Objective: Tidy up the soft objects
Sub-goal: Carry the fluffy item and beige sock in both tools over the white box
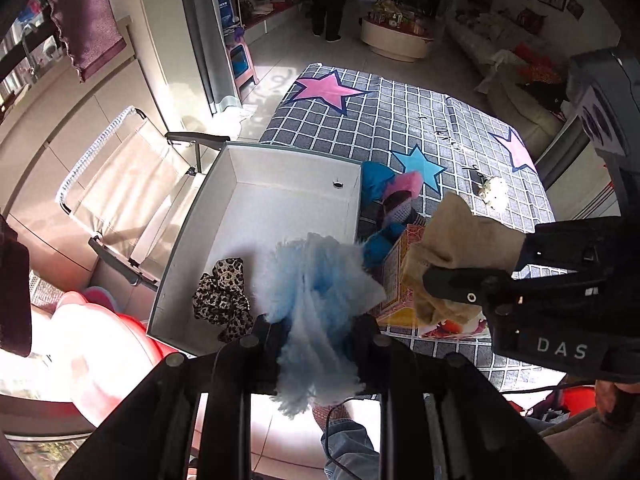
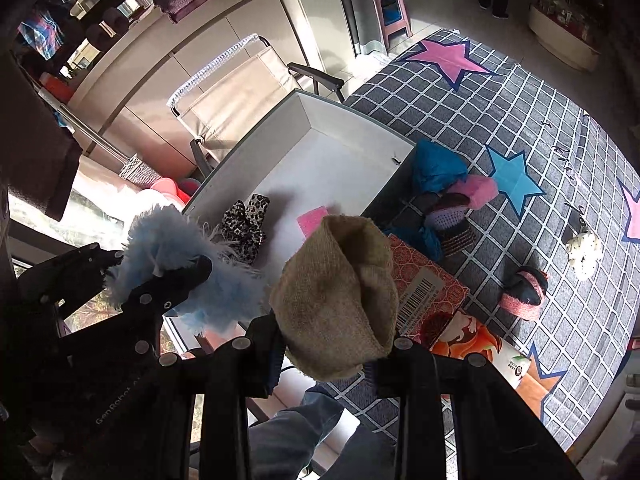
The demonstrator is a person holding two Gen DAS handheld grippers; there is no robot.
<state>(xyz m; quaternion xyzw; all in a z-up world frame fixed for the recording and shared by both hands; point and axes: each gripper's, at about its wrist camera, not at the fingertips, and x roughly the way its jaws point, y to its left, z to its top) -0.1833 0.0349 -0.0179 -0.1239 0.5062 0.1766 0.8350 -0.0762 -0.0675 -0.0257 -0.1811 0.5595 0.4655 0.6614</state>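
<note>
Both carry items twd the white open cardboard box (image 1: 256, 216): left hand-held gripper (image 1: 316, 344) clamped on fluffy light-blue fabric piece (image 1: 316, 292), right hand-held gripper (image 2: 332, 348) clamped on tan burlap pouch (image 2: 340, 292); next, I think, lower & release inside, near leopard-print scrunchie (image 1: 222, 300)

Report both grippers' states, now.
Left gripper: shut on the fluffy light-blue cloth.
Right gripper: shut on the tan burlap pouch.
</note>
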